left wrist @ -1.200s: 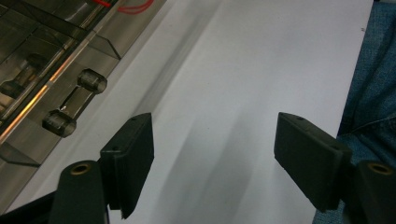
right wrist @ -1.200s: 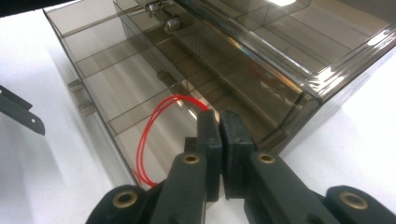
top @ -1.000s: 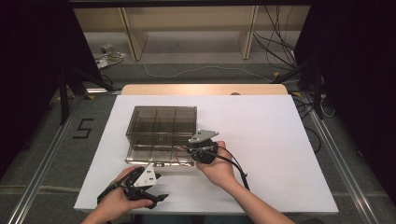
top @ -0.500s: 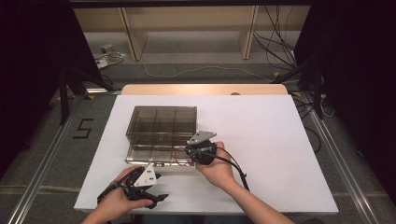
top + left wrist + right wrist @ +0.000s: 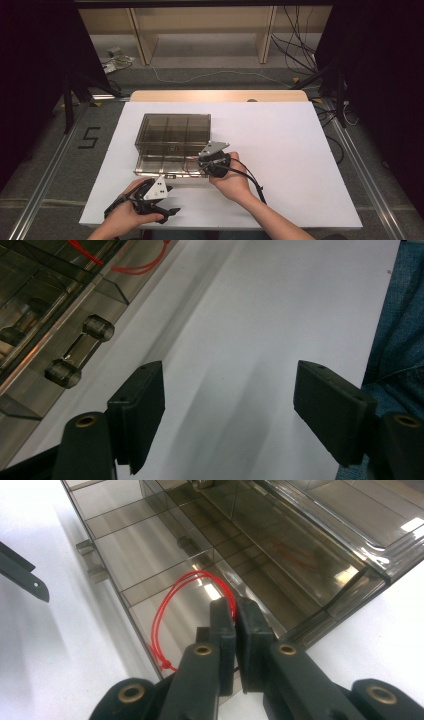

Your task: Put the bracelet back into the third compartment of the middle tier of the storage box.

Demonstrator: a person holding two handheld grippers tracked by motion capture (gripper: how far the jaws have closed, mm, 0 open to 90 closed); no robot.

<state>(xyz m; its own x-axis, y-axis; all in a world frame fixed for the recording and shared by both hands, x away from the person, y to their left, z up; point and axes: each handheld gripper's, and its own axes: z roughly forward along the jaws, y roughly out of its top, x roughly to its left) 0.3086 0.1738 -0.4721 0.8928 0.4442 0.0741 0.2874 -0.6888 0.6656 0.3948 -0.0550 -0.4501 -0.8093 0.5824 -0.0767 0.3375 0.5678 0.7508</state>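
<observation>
A smoky clear compartment box (image 5: 172, 145) is lying open on the white bench (image 5: 300, 165), its lid (image 5: 320, 515) tilting up at the far side, and a red string loop (image 5: 187, 600) is resting in the near right compartment. The right gripper (image 5: 235, 615) is reaching over the box's near right corner with its fingers (image 5: 222, 625) pressing together on the string. The left gripper (image 5: 227, 405) is hovering low over bare bench at the near left, just beside the box's hinge knobs (image 5: 80, 350), its fingers (image 5: 142, 405) standing wide apart.

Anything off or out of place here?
Nothing looks damaged or spilled. The red cord lies looped in a front compartment of the open smoky plastic organizer box, one end pinched in the shut right claw. Left claw open over bare table.
</observation>
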